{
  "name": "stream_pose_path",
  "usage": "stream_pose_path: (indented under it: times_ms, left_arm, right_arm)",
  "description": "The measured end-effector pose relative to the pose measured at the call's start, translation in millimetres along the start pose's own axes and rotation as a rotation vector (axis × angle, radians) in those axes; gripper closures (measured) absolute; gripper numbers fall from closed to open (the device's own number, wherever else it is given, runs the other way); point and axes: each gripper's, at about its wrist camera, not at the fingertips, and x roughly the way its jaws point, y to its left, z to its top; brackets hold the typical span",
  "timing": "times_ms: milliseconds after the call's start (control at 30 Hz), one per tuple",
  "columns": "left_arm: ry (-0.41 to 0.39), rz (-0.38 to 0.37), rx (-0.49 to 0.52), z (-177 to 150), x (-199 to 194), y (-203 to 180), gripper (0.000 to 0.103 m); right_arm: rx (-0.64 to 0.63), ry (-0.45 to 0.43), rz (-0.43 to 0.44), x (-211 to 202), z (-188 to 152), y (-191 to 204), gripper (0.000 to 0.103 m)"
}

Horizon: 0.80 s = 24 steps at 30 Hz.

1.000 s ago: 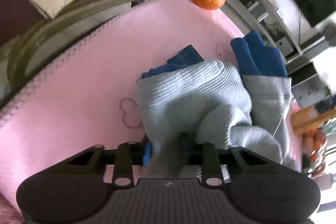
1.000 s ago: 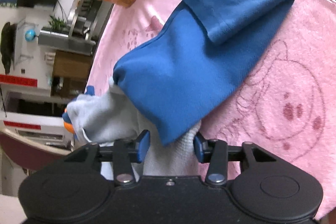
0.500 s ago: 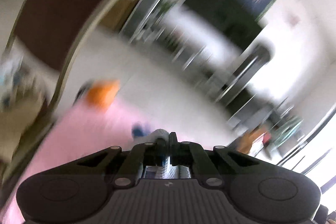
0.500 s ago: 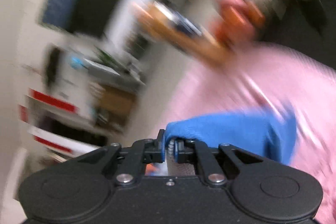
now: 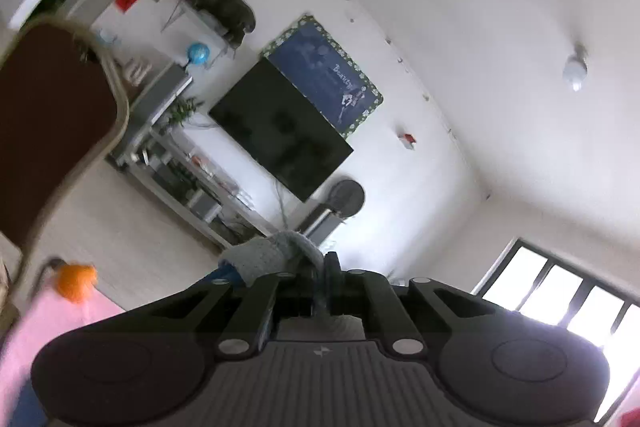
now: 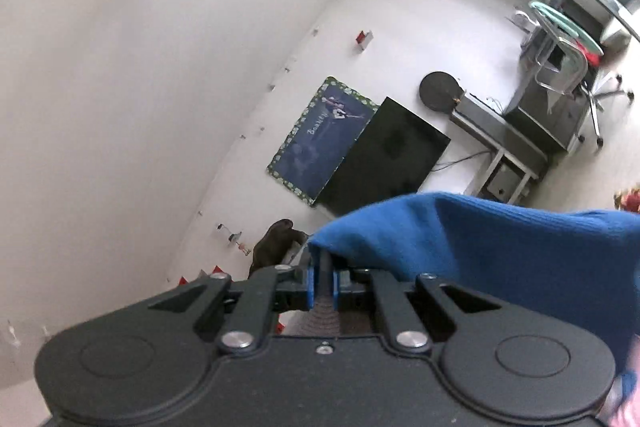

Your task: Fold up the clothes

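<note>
Blue-and-grey knit garment (image 6: 500, 247), on the pink blanket (image 5: 60, 327) a second ago, now hangs lifted, left gripper (image 5: 318, 277) and right gripper (image 6: 323, 281) both clamped tight on its edge, ready for spreading

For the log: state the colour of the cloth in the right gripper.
Bright blue cloth, clamped in the right gripper; clearest in the right wrist view.

Left hand-held gripper (image 5: 318, 277) pinching grey knit garment (image 5: 272, 255)
</note>
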Motion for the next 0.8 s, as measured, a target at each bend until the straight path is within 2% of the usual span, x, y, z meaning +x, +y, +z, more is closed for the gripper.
stream_pose_path:
  times_ms: [100,267,367,400,467,533,600,667,733,800]
  left_arm:
    - [0.058,0.090,0.007,-0.7,28.9,15.7,0.099]
    - [0.195,0.253,-0.015,-9.0,108.9,82.6,0.099]
    - [0.199,0.316,-0.007,8.2,146.0,103.9,0.100]
    - [0.182,0.316,0.009,16.5,152.7,102.9,0.100]
    - [0.109,0.265,0.097,29.7,148.2,82.3,0.100]
    - [0.056,0.223,0.186,25.1,132.8,67.1,0.100]
    - [0.050,0.219,0.244,6.2,120.5,70.5,0.099]
    - [0.086,0.247,0.259,-24.6,116.2,90.0,0.099]
    - [0.145,0.301,0.253,-66.4,116.9,120.4,0.099]
    - [0.221,0.373,0.214,-115.1,122.4,159.6,0.099]
  right_arm:
    - [-0.006,0.059,-0.052,17.5,-4.8,-10.9,0.095]
    - [0.008,0.218,-0.213,92.2,-39.5,-56.0,0.095]
    - [0.006,0.240,-0.229,130.1,-47.2,-65.5,0.095]
    - [0.005,0.247,-0.234,142.7,-49.7,-68.6,0.095]
    - [0.004,0.262,-0.245,167.9,-54.8,-74.9,0.095]
    - [-0.016,0.265,-0.246,183.2,-59.6,-77.1,0.095]
    - [-0.077,0.247,-0.228,169.8,-65.2,-73.1,0.095]
    - [-0.101,0.280,-0.240,161.1,-77.6,-89.1,0.095]
    - [-0.123,0.324,-0.264,153.5,-93.9,-110.0,0.095]
    - [-0.133,0.402,-0.325,152.2,-123.9,-147.1,0.095]
